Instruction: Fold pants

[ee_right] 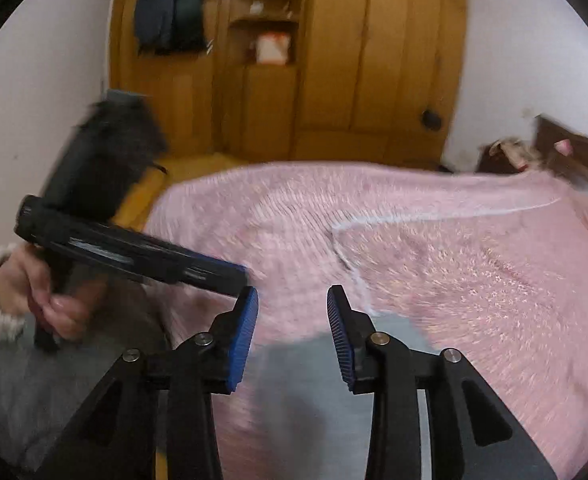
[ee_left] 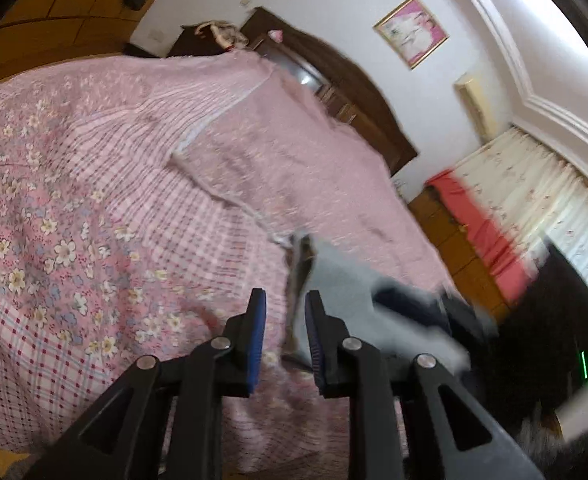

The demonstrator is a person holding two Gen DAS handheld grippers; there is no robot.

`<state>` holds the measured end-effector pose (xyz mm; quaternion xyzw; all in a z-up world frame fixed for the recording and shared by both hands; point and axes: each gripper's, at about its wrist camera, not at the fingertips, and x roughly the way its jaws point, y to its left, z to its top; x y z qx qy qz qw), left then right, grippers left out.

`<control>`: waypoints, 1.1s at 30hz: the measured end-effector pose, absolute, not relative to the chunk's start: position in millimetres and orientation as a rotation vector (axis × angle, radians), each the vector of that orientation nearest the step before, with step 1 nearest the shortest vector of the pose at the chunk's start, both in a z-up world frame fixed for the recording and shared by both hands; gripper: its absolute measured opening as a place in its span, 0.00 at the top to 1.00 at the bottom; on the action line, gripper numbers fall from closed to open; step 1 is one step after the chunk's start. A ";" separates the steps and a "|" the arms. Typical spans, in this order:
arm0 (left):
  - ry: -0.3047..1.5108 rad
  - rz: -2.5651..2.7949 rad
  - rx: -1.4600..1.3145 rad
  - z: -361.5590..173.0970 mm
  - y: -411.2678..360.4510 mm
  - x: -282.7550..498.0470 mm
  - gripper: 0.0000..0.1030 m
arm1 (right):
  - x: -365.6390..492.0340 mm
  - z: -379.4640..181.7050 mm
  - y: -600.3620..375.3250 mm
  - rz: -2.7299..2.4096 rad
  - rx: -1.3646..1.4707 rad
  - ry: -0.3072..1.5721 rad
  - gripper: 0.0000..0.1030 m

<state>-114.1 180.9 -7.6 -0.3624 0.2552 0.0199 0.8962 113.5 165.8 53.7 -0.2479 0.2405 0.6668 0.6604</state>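
Grey pants (ee_left: pixel 342 288) lie on the pink bed, blurred by motion; in the right wrist view they (ee_right: pixel 306 384) show below and between my right fingers. My left gripper (ee_left: pixel 285 300) is open with nothing between its blue pads, hovering just left of the pants' edge. My right gripper (ee_right: pixel 292 296) is open and empty above the pants. The left gripper (ee_right: pixel 133 252), held in a hand, shows at the left of the right wrist view, its tip close to my right gripper's left finger.
A pink floral quilt (ee_left: pixel 73 220) and a pink blanket (ee_left: pixel 294 152) cover the bed. A dark wooden headboard (ee_left: pixel 358 92) stands behind. A wooden wardrobe (ee_right: pixel 294 60) fills the far wall. A red cushion (ee_left: pixel 482 228) and curtains are at the right.
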 end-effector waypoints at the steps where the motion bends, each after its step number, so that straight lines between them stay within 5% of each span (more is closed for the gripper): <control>1: 0.524 0.053 -0.739 -5.2 179.7 -115.9 0.81 | 132.1 51.5 170.4 1.536 -0.562 0.591 0.64; 5: 0.541 0.034 -0.753 -6.3 170.5 -110.7 0.81 | 181.8 37.5 193.5 1.618 -0.594 0.761 0.65; 15: 0.659 0.076 -0.625 -20.1 119.9 -73.8 0.81 | 172.1 -5.4 239.5 1.666 -1.007 0.824 0.73; 33: 0.523 0.019 -0.669 -17.5 136.0 -101.5 0.81 | 205.0 0.6 233.5 1.692 -0.776 1.063 0.73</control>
